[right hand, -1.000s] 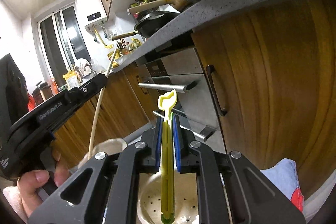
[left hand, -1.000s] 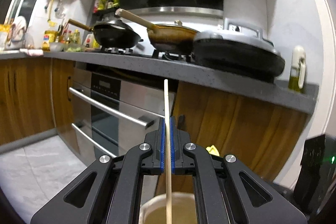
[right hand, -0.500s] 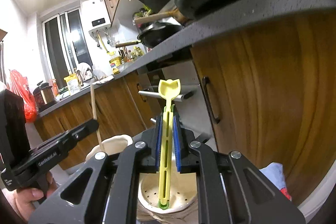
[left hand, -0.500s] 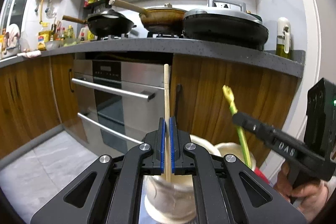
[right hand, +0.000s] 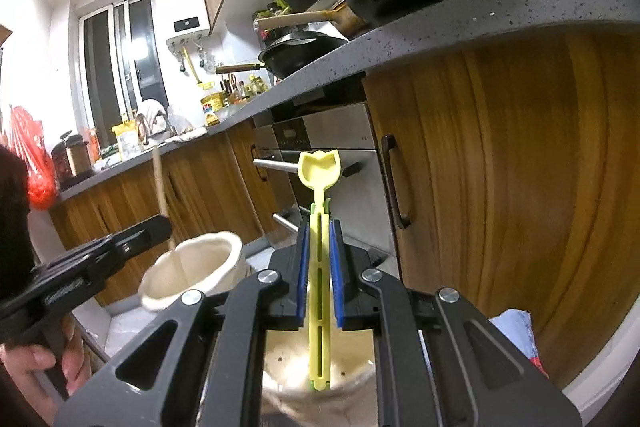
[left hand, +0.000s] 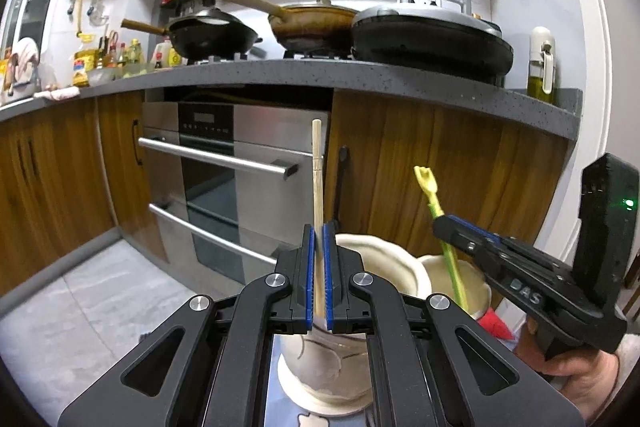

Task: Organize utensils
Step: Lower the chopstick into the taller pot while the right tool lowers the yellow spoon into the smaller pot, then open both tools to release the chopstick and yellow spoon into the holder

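Observation:
My left gripper (left hand: 318, 231) is shut on a wooden chopstick (left hand: 317, 171), held upright with its lower end inside a cream ceramic holder (left hand: 380, 263). My right gripper (right hand: 320, 227) is shut on a yellow-green plastic utensil (right hand: 319, 171), upright, its lower end inside a second cream holder with a perforated bottom (right hand: 288, 363). In the left wrist view the right gripper (left hand: 444, 223) holds the utensil (left hand: 430, 187) over that second holder (left hand: 476, 283). In the right wrist view the left gripper (right hand: 160, 223) holds the chopstick (right hand: 160, 183) in the first holder (right hand: 192, 267).
A grey kitchen counter (left hand: 400, 83) with pans and a black griddle runs behind. Below it are wooden cabinets (left hand: 460, 167) and a steel oven (left hand: 232, 179). A red and blue cloth (right hand: 516, 339) lies to the right of the holders.
Both grippers have lowered their utensils deeper into the two holders. The left view has tilted up slightly and the right gripper has come into it.

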`<state>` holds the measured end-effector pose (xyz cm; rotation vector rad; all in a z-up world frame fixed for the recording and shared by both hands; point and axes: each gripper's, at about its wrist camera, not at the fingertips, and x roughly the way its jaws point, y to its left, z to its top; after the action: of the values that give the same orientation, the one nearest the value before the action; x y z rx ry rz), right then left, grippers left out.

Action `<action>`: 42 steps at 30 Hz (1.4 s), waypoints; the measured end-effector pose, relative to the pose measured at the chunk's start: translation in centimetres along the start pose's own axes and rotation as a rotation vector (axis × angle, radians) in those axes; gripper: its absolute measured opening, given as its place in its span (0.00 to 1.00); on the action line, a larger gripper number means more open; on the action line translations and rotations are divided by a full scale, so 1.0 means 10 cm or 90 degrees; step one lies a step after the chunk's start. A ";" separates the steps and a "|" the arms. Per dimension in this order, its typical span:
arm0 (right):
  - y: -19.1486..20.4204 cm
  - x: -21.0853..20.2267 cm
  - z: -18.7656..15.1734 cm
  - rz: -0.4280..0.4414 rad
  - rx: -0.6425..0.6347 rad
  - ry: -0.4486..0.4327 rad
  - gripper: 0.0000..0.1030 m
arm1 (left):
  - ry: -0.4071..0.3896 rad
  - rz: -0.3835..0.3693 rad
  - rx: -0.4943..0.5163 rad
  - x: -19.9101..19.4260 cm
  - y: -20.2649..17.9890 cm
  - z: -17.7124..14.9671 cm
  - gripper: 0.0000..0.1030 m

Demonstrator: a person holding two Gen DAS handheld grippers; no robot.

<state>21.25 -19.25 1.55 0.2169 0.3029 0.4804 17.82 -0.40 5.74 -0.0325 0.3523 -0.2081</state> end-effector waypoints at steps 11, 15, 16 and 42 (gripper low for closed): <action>-0.04 -0.14 -0.12 -0.015 0.008 0.058 0.10 | 0.019 0.019 0.021 -0.03 -0.05 -0.04 0.05; -0.06 -0.15 -0.12 -0.020 0.019 0.068 0.10 | 0.026 0.024 0.020 -0.02 -0.06 -0.04 0.05; -0.08 -0.16 -0.12 -0.020 0.023 0.070 0.10 | 0.026 0.025 0.019 -0.02 -0.06 -0.04 0.05; -0.16 -0.89 -0.19 -0.061 0.059 0.069 0.96 | 0.051 0.075 -0.021 -0.74 0.16 -0.34 0.94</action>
<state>13.76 -24.63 1.41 0.2662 0.4403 0.3840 10.13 2.68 4.92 -0.0353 0.4363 -0.0874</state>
